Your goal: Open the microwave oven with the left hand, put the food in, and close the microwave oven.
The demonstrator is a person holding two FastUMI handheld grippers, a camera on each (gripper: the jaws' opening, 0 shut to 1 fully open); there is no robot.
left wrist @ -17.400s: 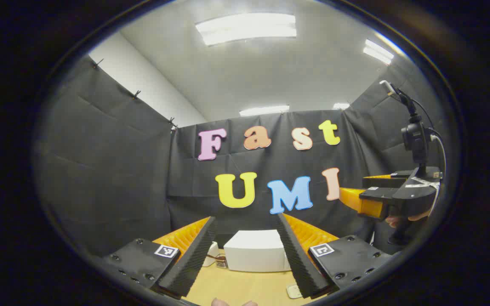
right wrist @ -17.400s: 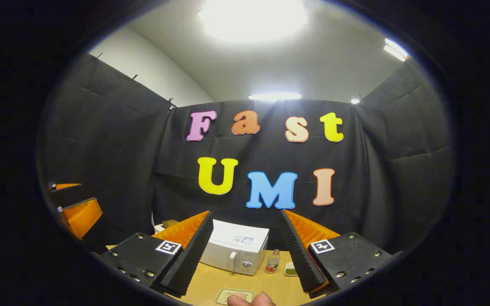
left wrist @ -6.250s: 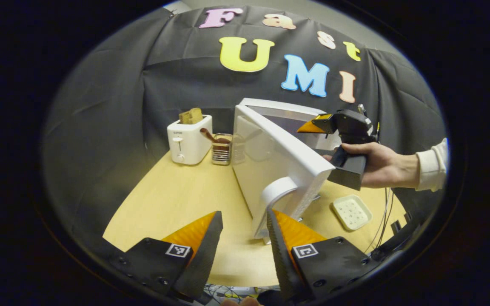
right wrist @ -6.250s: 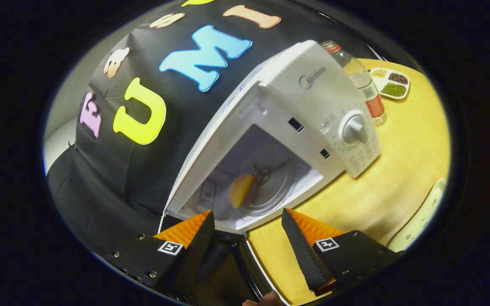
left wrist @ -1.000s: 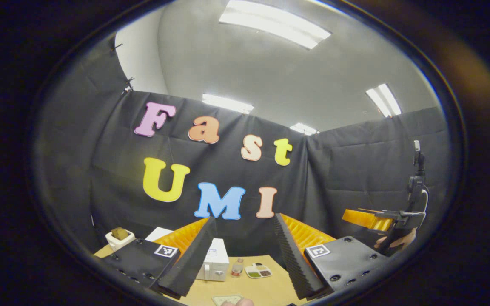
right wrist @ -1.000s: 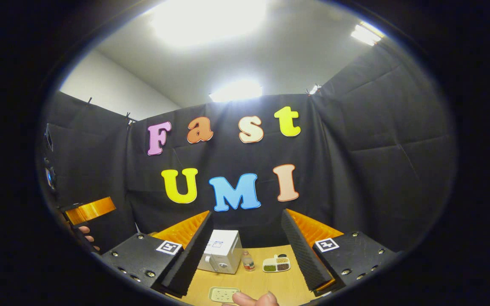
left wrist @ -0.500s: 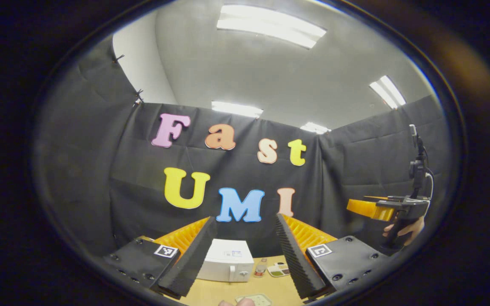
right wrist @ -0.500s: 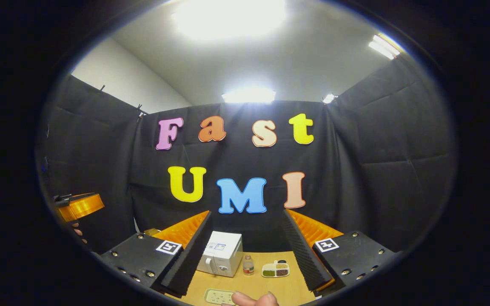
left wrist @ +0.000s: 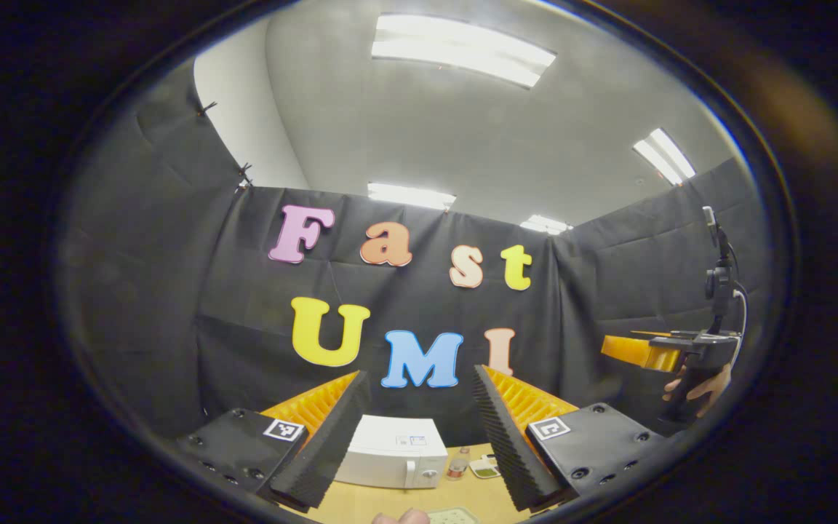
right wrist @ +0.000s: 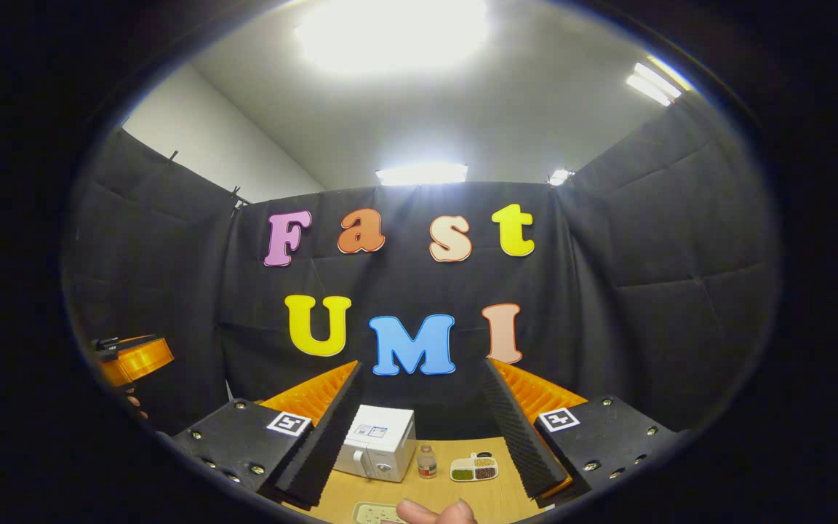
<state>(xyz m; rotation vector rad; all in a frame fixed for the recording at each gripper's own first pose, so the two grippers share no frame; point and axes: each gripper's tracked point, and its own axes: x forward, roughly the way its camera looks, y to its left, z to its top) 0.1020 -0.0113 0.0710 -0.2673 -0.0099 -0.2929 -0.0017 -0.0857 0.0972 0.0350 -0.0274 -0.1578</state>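
Both tools are raised well above the desk (right wrist: 463,491), fingers apart and holding nothing: left tool (left wrist: 415,437), right tool (right wrist: 419,429). Microwave oven (right wrist: 377,442), door shut, sits at 6 o'clock, a bottle (right wrist: 427,462) and sectioned dish (right wrist: 474,469) just beside it

White microwave oven (left wrist: 390,453) stands upright on a light wood table (left wrist: 361,506), toward its back edge, close to the black cloth wall. Door is shut. In left gripper view its front faces the camera: pale door w/ a vertical handle, round knob at the right side of the front. In right gripper view the microwave oven (right wrist: 375,442) is turned slightly, top & front both showing, small label on top. Food can't be made out.
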